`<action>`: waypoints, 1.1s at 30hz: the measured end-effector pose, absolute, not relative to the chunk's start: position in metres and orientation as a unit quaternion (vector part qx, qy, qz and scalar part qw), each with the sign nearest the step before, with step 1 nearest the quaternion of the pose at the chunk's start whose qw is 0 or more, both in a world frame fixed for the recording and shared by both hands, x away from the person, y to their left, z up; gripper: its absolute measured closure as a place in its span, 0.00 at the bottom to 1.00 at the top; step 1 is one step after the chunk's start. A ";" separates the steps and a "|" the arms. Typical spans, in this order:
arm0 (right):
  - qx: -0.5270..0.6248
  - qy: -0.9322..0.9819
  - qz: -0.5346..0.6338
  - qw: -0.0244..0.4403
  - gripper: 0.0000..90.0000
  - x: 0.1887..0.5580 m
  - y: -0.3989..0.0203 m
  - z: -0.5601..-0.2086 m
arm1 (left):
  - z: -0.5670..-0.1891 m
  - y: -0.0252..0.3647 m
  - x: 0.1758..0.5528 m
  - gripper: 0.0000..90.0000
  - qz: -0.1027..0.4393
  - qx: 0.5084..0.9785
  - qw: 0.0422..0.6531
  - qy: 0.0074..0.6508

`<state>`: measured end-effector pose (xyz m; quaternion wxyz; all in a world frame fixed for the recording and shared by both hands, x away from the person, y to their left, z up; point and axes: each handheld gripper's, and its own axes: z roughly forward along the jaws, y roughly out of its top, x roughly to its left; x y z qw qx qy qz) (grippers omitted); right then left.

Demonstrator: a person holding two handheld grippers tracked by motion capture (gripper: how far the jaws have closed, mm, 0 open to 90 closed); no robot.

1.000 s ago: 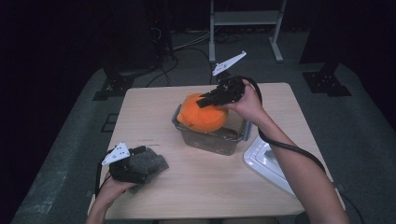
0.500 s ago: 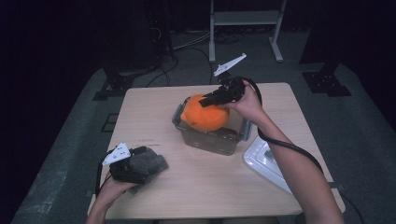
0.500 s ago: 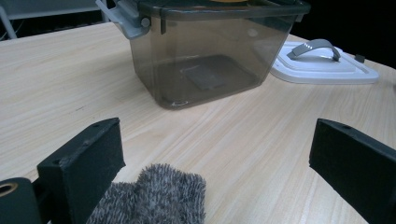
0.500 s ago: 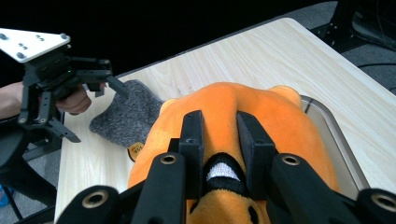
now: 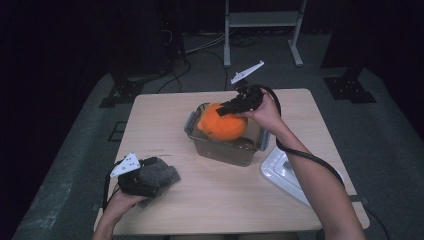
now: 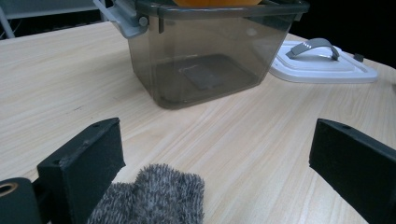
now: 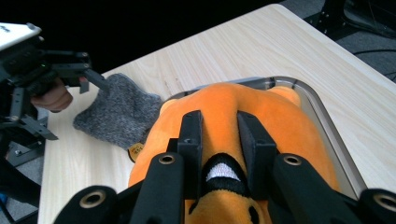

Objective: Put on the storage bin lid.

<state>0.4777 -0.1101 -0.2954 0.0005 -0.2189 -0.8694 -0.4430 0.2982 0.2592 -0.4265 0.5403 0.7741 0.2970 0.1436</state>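
Fingers of the right gripper (image 5: pixel 226 111) pinch the orange plush toy (image 5: pixel 222 121) over the smoky plastic box (image 5: pixel 226 150) in the high view; the left gripper (image 5: pixel 150 176) rests over a grey fuzzy cloth (image 5: pixel 161 171). From the left gripper view, its jaws stand wide apart, the cloth (image 6: pixel 154 196) between them ungripped. Seen from the right gripper view, both pads (image 7: pixel 192 133) squeeze a fold of the toy (image 7: pixel 275 121), half inside the box (image 7: pixel 327 126).

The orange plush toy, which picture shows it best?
The right gripper view: the orange plush toy fills the middle, with the right gripper pinching it over the clear box. The high view shows the toy smaller, sitting in the box. The left gripper view catches just an orange sliver at the box's top.
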 end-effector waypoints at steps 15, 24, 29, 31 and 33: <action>-0.235 -0.870 -0.433 0.009 0.80 0.488 -0.112 -0.316 | -0.426 0.259 0.299 0.03 0.142 0.774 0.541 0.297; -0.243 -0.870 -0.428 0.013 0.79 0.493 -0.113 -0.327 | -0.427 0.260 0.299 0.03 0.141 0.774 0.541 0.298; -0.249 -0.870 -0.425 0.014 0.79 0.493 -0.113 -0.329 | -0.427 0.260 0.299 0.03 0.143 0.773 0.542 0.297; -0.251 -0.870 -0.423 0.015 0.79 0.493 -0.113 -0.330 | -0.427 0.260 0.299 0.03 0.142 0.774 0.541 0.297; -0.252 -0.871 -0.422 0.014 0.78 0.494 -0.113 -0.330 | -0.427 0.259 0.299 0.03 0.142 0.774 0.541 0.297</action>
